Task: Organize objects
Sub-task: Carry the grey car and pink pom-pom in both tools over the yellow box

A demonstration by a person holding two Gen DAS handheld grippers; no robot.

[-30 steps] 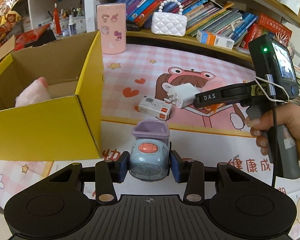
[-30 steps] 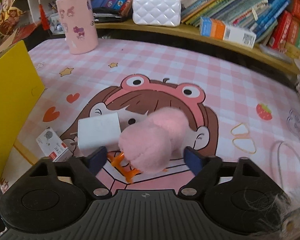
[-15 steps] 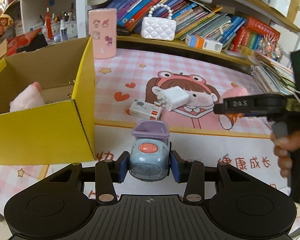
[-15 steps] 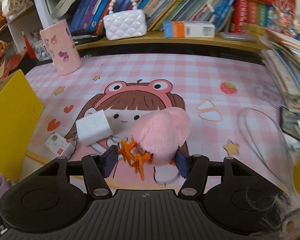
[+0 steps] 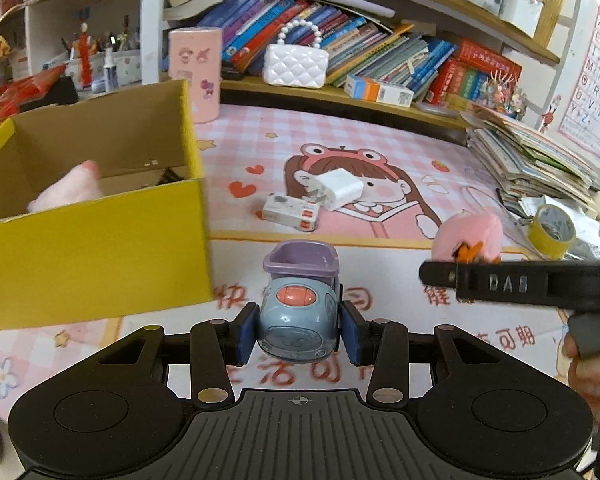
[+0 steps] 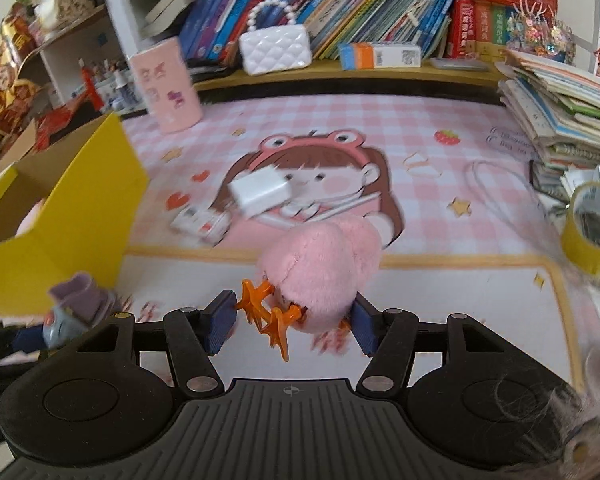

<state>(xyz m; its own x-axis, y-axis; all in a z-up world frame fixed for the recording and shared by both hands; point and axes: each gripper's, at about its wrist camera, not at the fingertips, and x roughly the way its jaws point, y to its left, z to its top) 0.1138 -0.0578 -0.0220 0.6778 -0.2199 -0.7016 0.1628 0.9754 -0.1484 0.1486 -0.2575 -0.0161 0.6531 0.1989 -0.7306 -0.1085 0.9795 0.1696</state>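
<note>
The left gripper (image 5: 299, 334) is clamped on a small blue-grey toy car (image 5: 299, 316) — the car sits squarely between the two blue pads, its purple tub pointing forward, held above the pink cartoon mat (image 5: 380, 148). Just to its left stands the yellow box (image 5: 100, 256), a pink plush (image 5: 66, 192) inside it. The right gripper (image 6: 290, 324) grasps a pink plush toy (image 6: 320, 264) with orange feet, the body bulging forward past the pads. A white charger (image 5: 340, 189) and a small carton (image 5: 290, 213) lie on the mat beyond.
</note>
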